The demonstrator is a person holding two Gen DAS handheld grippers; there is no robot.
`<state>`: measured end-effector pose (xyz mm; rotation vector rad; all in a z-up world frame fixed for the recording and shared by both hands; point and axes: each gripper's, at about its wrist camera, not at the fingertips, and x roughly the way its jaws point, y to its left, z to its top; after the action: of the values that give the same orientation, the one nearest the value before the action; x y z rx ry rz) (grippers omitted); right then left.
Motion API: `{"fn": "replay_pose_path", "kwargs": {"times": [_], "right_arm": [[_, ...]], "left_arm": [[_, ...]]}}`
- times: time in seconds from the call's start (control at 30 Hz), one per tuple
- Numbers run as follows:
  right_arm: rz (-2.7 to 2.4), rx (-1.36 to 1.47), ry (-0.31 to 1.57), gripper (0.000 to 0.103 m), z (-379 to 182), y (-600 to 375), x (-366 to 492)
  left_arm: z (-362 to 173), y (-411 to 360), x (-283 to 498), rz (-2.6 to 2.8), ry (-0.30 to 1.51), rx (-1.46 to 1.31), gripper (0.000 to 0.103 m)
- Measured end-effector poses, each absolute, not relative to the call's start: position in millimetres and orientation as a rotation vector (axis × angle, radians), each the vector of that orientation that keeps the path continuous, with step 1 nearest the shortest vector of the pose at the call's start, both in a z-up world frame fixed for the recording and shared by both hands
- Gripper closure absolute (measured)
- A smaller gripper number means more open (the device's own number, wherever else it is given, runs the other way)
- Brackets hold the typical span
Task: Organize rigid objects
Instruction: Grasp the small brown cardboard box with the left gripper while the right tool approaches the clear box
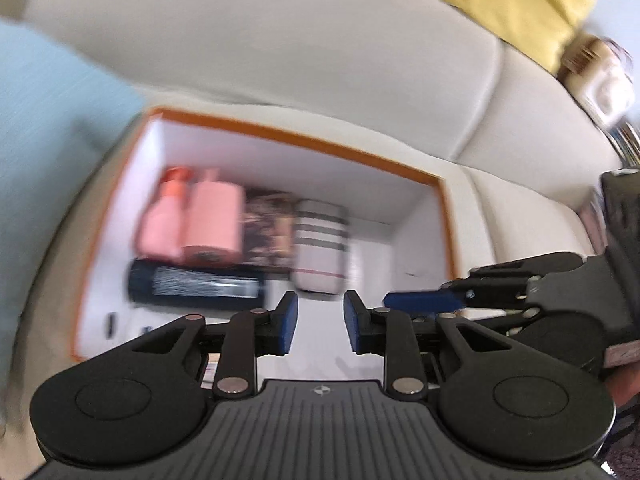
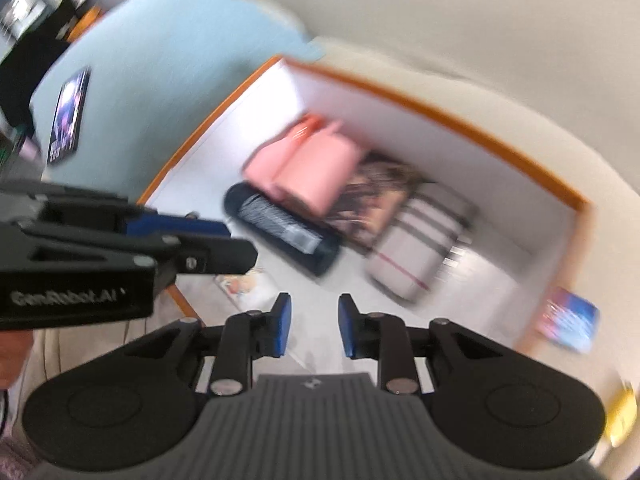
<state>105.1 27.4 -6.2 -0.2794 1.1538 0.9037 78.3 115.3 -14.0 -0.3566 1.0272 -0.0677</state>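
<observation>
Rigid objects lie packed inside an orange-rimmed white box (image 1: 288,132) on a cream sofa (image 1: 280,40), filling the middle of both wrist views. Nearest the lens, the left gripper (image 1: 320,322) has its fingers (image 1: 289,322) slightly spread with only air between them; the right gripper (image 2: 311,326) shows the same narrow gap and holds nothing. Both hang above the box's bare near floor, probably so the next item can go there.

Beyond them a dark tube (image 1: 196,286) lies on its side, long axis running left to right in the left wrist view. Behind it a pink bottle (image 1: 160,220) and a pink container (image 1: 214,228) lie side by side, touching, long axes running away from the lens, the bottle's cap toward the far wall. A patterned flat item (image 1: 268,232) and a striped case (image 1: 320,252) follow the same direction, so the row sits tight against the far wall. Outside the box, in the lower right of the right wrist view, a blue packet (image 2: 568,320) waits, too blurred to identify.
</observation>
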Motion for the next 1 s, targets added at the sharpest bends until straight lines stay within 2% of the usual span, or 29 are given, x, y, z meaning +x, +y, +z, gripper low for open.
{"fn": "replay_pose_path", "kwargs": {"times": [0.27, 0.47, 0.53, 0.57, 0.67, 0.8, 0.9, 1.0], "right_arm": [[0.630, 0.001, 1.028, 0.076, 34.5, -131.1, 92.4], [0.423, 0.151, 1.070, 0.074, 9.4, -214.6, 88.5], [0.394, 0.172, 1.086, 0.071, -2.9, -226.8, 85.0], [0.385, 0.176, 1.090, 0.066, -8.2, -230.3, 82.9], [0.392, 0.192, 1.094, 0.065, -23.4, -232.7, 77.4], [0.439, 0.180, 1.071, 0.056, -39.8, -227.8, 69.1], [0.463, 0.111, 1.002, 0.056, -52.4, -220.3, 61.8], [0.475, 0.164, 0.977, 0.058, -51.6, -234.7, 61.5]], "left_arm": [[-0.3, 28.1, 79.3, -0.318, 0.992, -0.225, 0.071], [-15.2, -40.6, 78.2, -0.487, 1.038, 0.006, 0.070], [-25.4, -60.6, 76.8, -0.517, 1.061, 0.124, 0.065], [-30.9, -69.4, 75.2, -0.531, 1.069, 0.191, 0.063], [-49.6, -91.3, 69.9, -0.574, 1.088, 0.386, 0.052], [-75.0, -109.6, 67.1, -0.640, 1.111, 0.572, 0.039], [-88.8, -119.9, 68.1, -0.669, 1.114, 0.684, 0.033], [-105.8, -132.7, 70.8, -0.688, 1.116, 0.816, 0.031]]}}
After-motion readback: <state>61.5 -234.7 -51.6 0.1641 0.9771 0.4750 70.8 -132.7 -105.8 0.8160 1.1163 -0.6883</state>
